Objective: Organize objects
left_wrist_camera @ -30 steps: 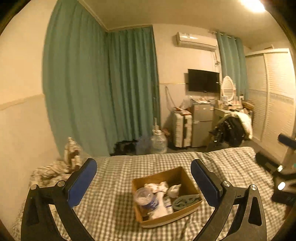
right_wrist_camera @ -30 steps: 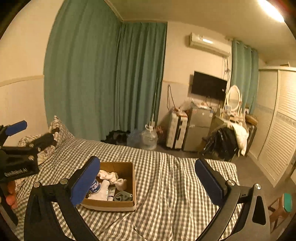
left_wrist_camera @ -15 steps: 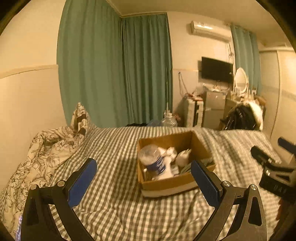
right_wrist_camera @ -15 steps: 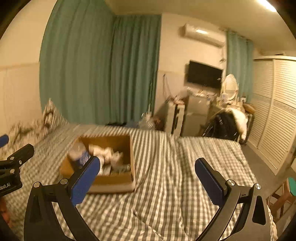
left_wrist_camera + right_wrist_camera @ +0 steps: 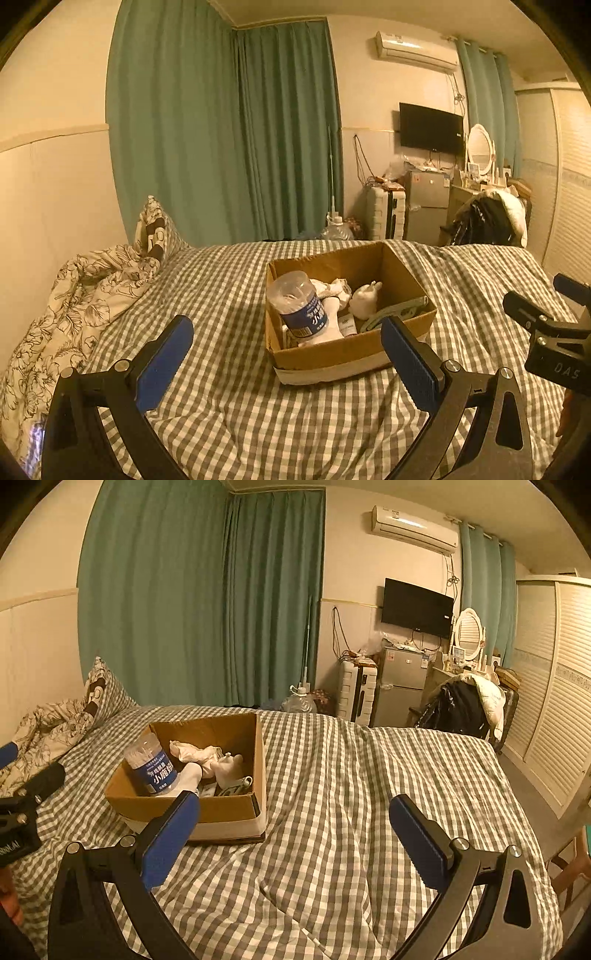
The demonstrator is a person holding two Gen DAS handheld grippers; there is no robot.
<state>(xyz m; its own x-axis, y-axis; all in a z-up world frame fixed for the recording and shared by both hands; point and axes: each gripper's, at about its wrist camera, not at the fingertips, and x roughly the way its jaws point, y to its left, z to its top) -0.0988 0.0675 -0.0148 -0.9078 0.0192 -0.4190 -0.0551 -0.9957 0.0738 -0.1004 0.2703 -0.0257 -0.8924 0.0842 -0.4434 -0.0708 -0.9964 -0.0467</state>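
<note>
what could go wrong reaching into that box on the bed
The clear jar leans on loose items in the crowded cardboard box; pulling out the white sock beside it could tip it. The box sits on a soft, wrinkled checked blanket, so a push from the open left gripper may slide it.

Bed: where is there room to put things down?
Bare checked bedspread lies between the cardboard box and the wardrobe-side edge. The strip between box and floral quilt is free too. Inside the box is crowded.
</note>
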